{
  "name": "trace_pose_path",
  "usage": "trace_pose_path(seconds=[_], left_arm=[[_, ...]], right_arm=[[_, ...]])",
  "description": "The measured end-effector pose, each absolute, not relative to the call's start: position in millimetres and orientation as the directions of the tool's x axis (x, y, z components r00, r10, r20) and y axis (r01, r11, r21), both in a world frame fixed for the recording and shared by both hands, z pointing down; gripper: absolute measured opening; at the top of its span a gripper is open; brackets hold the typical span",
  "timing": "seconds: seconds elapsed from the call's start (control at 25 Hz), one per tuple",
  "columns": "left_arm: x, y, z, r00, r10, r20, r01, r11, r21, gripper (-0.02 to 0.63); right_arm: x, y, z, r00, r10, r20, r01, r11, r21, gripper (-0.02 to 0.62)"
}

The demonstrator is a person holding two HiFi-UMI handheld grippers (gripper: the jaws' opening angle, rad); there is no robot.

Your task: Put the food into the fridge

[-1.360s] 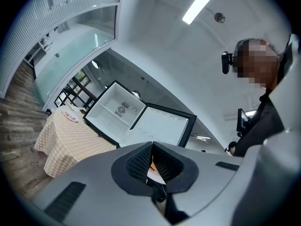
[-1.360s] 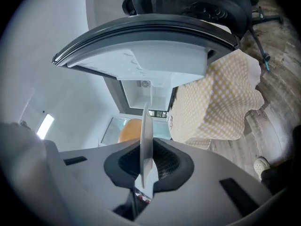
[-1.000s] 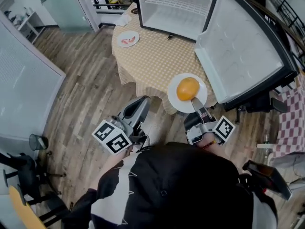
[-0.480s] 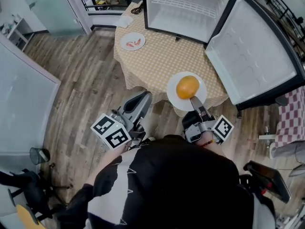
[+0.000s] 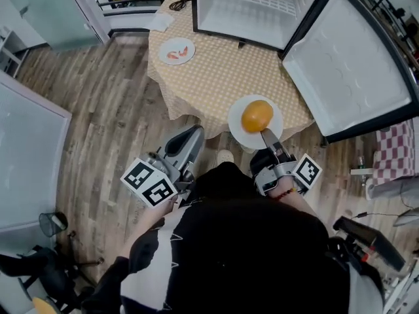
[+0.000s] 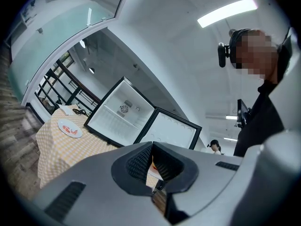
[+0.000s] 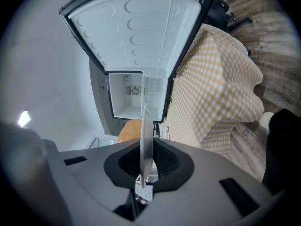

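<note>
An orange (image 5: pixel 257 116) lies on a white plate (image 5: pixel 241 133) that hangs over the near edge of the round table (image 5: pixel 216 77) with its checked cloth. My right gripper (image 5: pixel 266 135) is shut on the plate's near rim. In the right gripper view the plate (image 7: pixel 146 131) stands edge-on between the pads, with the orange (image 7: pixel 128 130) to its left. My left gripper (image 5: pixel 194 133) is shut and empty, held over the floor to the left of the plate. A small fridge (image 5: pixel 245 12) stands on the table's far side, empty, its door (image 5: pixel 347 64) swung wide to the right.
A second plate with red food (image 5: pixel 177 50) sits at the table's far left, also seen as a plate (image 6: pixel 70 128) in the left gripper view. Paper (image 5: pixel 160 21) and a cable lie beyond it. A checked cloth (image 5: pixel 393 162) hangs at the right.
Both grippers have moved forward toward the table, the right one carrying the plate with the orange. The table and fridge now sit closer in the head view.
</note>
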State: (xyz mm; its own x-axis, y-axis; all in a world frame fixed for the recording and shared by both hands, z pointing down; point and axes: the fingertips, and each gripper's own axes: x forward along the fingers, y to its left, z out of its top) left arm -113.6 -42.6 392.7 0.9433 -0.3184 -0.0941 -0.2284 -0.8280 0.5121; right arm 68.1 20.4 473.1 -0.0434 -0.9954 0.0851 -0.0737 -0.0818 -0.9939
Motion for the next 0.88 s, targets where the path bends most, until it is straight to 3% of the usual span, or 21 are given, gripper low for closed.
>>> trace_pose_path(seconds=[0.88], left_arm=[[-68,-202,408,0.947,-0.321,-0.015,-0.266,-0.809,0.525,0.014]], right_arm=[[122,-173,459,-0.02,-0.997,0.073,-0.063,-0.072,-0.995,0.034]])
